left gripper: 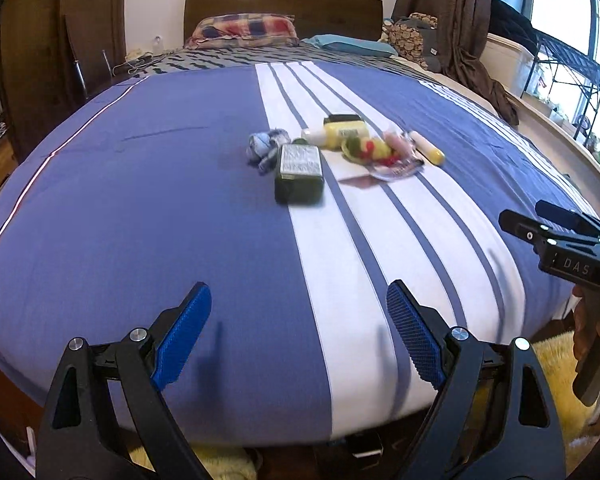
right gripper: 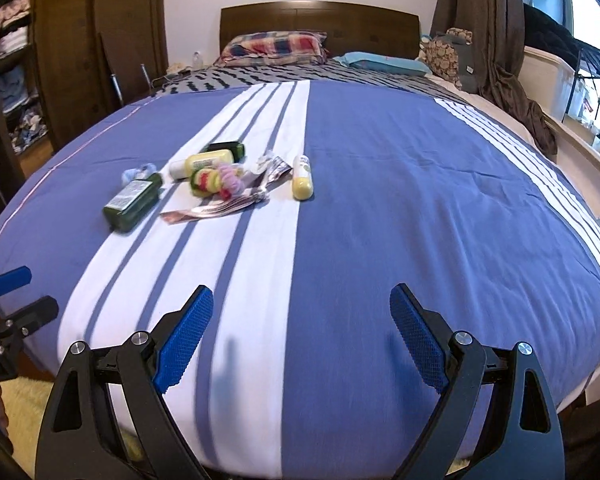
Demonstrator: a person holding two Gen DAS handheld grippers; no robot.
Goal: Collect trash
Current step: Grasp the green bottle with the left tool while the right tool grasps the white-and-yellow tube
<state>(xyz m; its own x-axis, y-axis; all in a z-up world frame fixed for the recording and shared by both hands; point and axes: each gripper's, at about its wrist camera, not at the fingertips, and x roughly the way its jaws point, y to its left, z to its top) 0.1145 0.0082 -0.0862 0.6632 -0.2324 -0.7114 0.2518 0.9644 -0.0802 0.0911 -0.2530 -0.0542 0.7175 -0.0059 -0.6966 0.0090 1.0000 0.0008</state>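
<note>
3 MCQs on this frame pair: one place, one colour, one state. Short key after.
1. Where does the dark green bottle lie?
A. on the bedspread, beside the other clutter
B. on the pillow
C. on the floor

2. What colour are the gripper pads?
A. red
B. blue
C. white

3. What state are the left gripper and right gripper in?
A. both shut on bottles
B. one shut, one open
C. both open, holding nothing

Key: 1 A, it lies flat on the cover next to the yellow bottle; 2 B, the textured pads show blue in both views; 3 C, only bedspread shows between the spread fingers.
</note>
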